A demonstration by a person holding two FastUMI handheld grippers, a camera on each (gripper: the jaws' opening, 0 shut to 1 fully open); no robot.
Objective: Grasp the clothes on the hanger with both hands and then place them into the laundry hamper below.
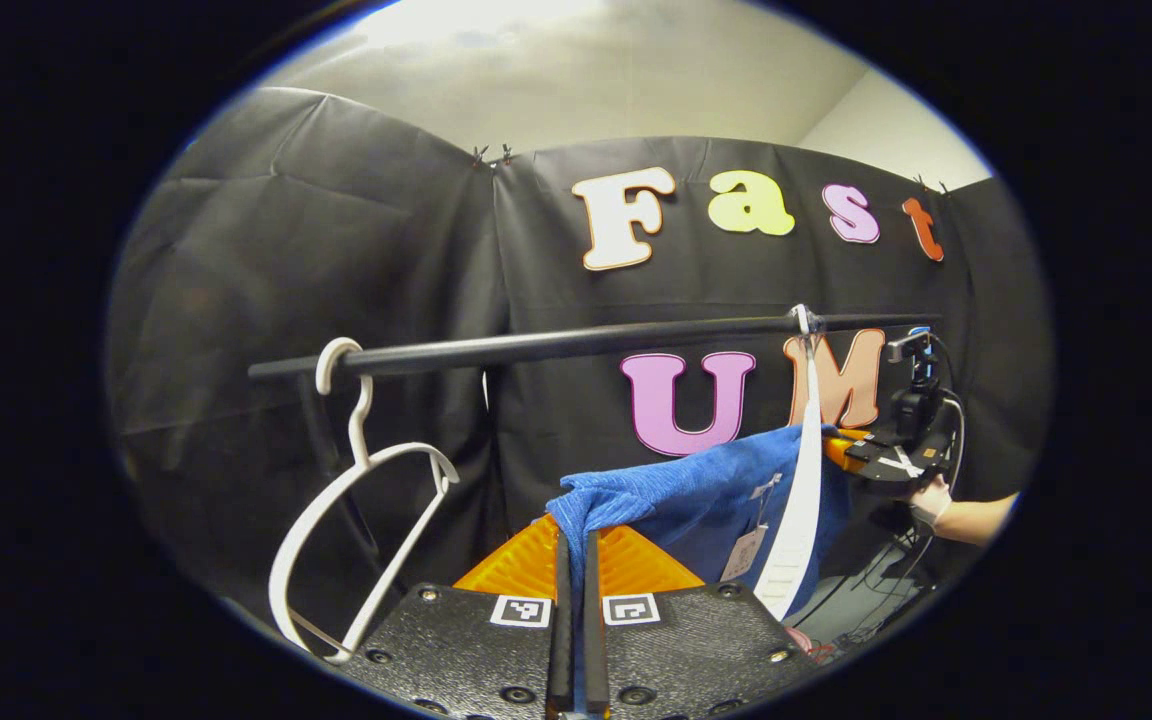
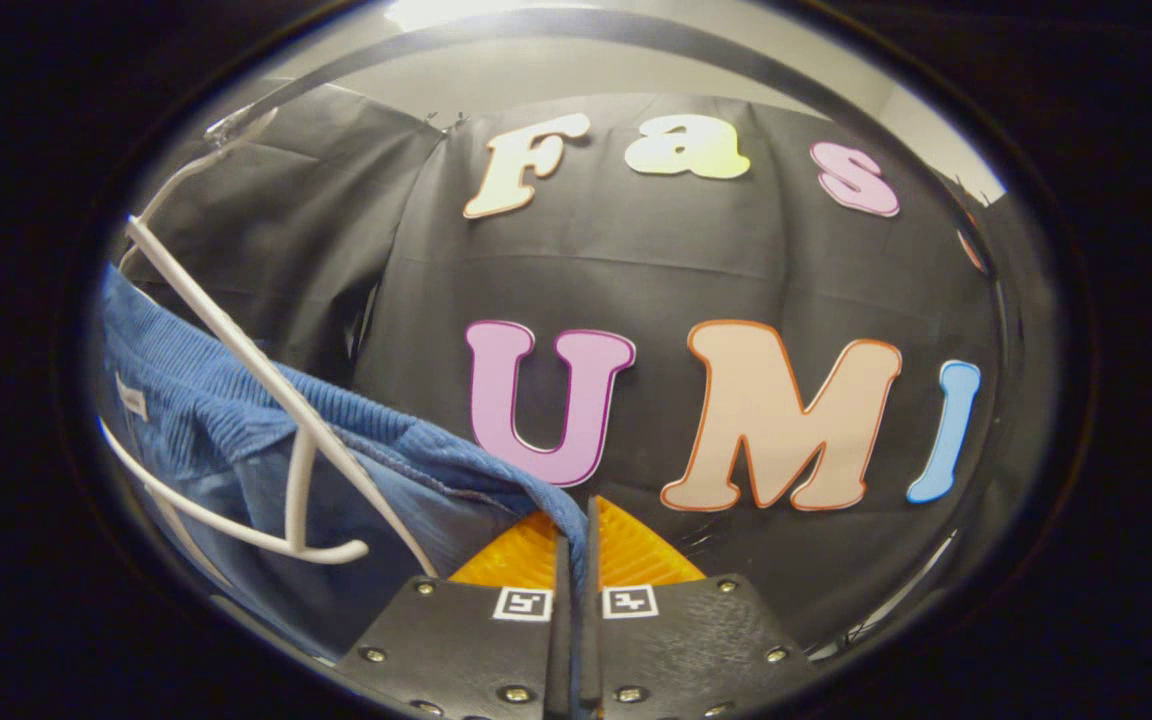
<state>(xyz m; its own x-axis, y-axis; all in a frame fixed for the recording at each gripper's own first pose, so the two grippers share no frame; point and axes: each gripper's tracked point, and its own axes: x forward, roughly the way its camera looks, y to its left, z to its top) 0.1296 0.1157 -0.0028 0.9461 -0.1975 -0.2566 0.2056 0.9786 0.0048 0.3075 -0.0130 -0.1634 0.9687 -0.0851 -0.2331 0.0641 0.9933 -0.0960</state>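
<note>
A blue corduroy garment hangs stretched between both grippers in the left gripper view. My left gripper is shut on its near corner. At the far right, a hand holds the right gripper at the garment's other end. In the right gripper view my right gripper is shut on the blue garment's edge, which drapes off to the left. A white hanger crosses in front of the cloth there. The same hanger dangles from the black rail, its arm lying over the garment.
A second, bare white hanger hangs at the left end of the rail. The rail's black upright stands behind it. Cables trail low at the right. The black cloth wall closes off the back.
</note>
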